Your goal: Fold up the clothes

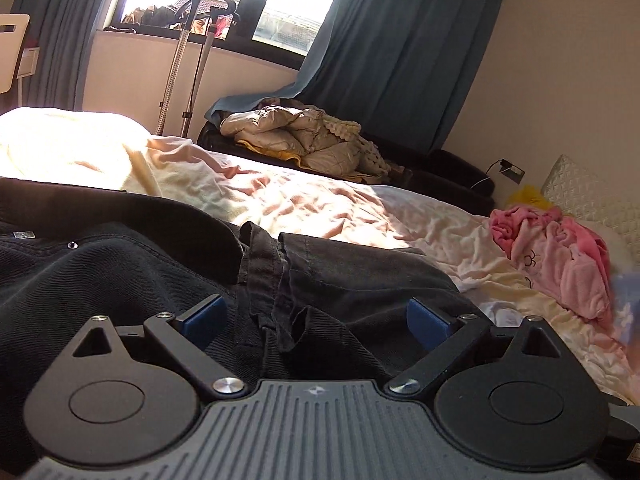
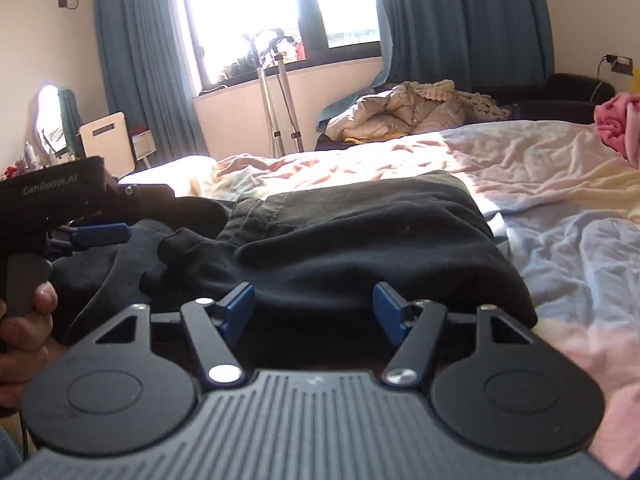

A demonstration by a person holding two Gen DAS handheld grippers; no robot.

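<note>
Black trousers lay bunched on the bed, both grippers low over them, neither holding cloth.

Bed in crumpled pale sheets; trousers heaped across its near side, waistband and rivets toward the left. Left gripper spread wide over a fold, pads clear of it. Right gripper parted at the near hem, nothing pinched. Risk: closing on the thick heap could catch several layers, dragging the bundle instead of one edge.
</note>
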